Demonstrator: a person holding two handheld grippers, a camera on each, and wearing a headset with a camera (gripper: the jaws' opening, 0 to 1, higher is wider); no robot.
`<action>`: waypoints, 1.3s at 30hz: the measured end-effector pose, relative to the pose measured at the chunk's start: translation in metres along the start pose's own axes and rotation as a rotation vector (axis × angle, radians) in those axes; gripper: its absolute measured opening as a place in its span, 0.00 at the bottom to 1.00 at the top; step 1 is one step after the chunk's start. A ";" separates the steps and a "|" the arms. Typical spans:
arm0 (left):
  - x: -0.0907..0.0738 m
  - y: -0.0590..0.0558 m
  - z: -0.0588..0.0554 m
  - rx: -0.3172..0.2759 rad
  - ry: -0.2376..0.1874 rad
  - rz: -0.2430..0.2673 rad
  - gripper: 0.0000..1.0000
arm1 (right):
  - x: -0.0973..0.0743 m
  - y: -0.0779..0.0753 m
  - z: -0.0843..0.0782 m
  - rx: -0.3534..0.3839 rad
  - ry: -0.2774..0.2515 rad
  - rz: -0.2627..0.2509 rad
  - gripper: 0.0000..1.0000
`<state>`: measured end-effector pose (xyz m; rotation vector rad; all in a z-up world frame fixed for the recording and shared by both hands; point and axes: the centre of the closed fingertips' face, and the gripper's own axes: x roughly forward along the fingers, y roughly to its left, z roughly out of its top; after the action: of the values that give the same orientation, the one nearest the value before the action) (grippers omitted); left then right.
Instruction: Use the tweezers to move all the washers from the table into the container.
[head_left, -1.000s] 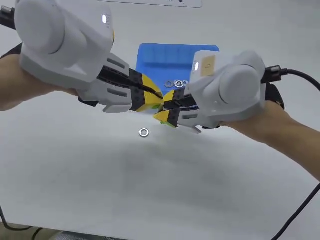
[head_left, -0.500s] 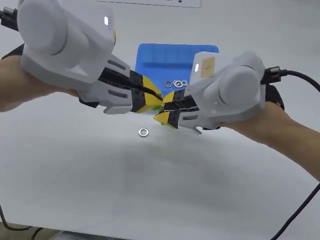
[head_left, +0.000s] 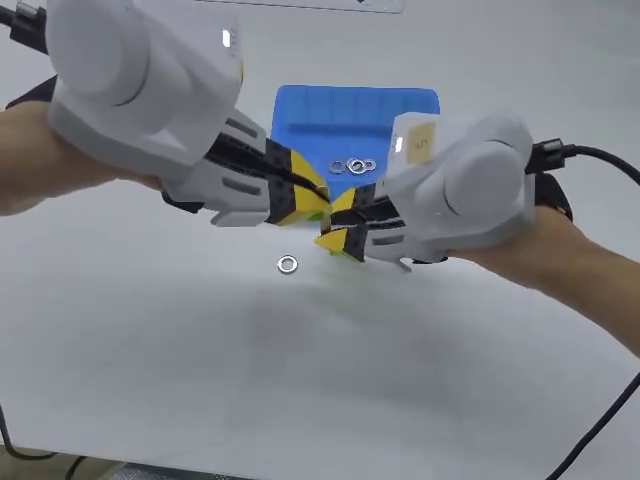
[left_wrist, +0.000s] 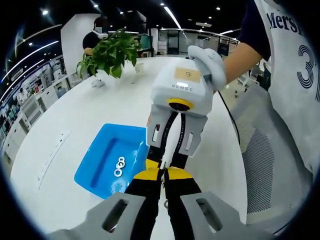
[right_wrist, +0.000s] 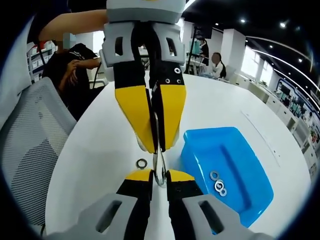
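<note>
A white counter (head_left: 300, 380) carries everything. Over its middle the two hand-held grippers point at each other, tip to tip: the left tongs (head_left: 316, 203) come in from the left and the right tongs (head_left: 335, 222) from the right, both above the surface.

Just beyond the tips, on the far side, lies a shallow blue container (head_left: 330, 115), flat on the counter.

The tweezers (right_wrist: 156, 159), a thin strip of bright metal, run between the two sets of tips. In the right gripper view the left tongs are closed tight on the blades, which pass between the yellow pads. The right tongs are drawn in to a narrow slit, and the rounded end of the tweezers sits in that slit; they seem to pinch it, though the contact is hard to make out.

Three washers (head_left: 355, 166) lie close together inside the container, at its near edge, just behind the tongs. One washer (head_left: 288, 264) lies alone on the counter, on the near side of the tips and a little to the left, apart from the container.
</note>
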<state>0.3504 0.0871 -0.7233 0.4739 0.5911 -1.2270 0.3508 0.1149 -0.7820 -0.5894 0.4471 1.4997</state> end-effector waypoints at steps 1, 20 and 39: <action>0.000 0.001 0.000 -0.003 0.000 -0.001 0.06 | 0.000 0.000 0.001 0.001 -0.002 0.002 0.12; 0.003 0.005 -0.008 -0.025 0.020 -0.009 0.07 | -0.001 0.001 0.011 0.017 -0.027 0.000 0.09; -0.020 -0.008 0.022 0.009 -0.025 0.016 0.07 | -0.024 0.004 0.038 0.000 -0.055 -0.043 0.10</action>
<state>0.3413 0.0858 -0.6938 0.4692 0.5597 -1.2187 0.3429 0.1196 -0.7378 -0.5535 0.3901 1.4715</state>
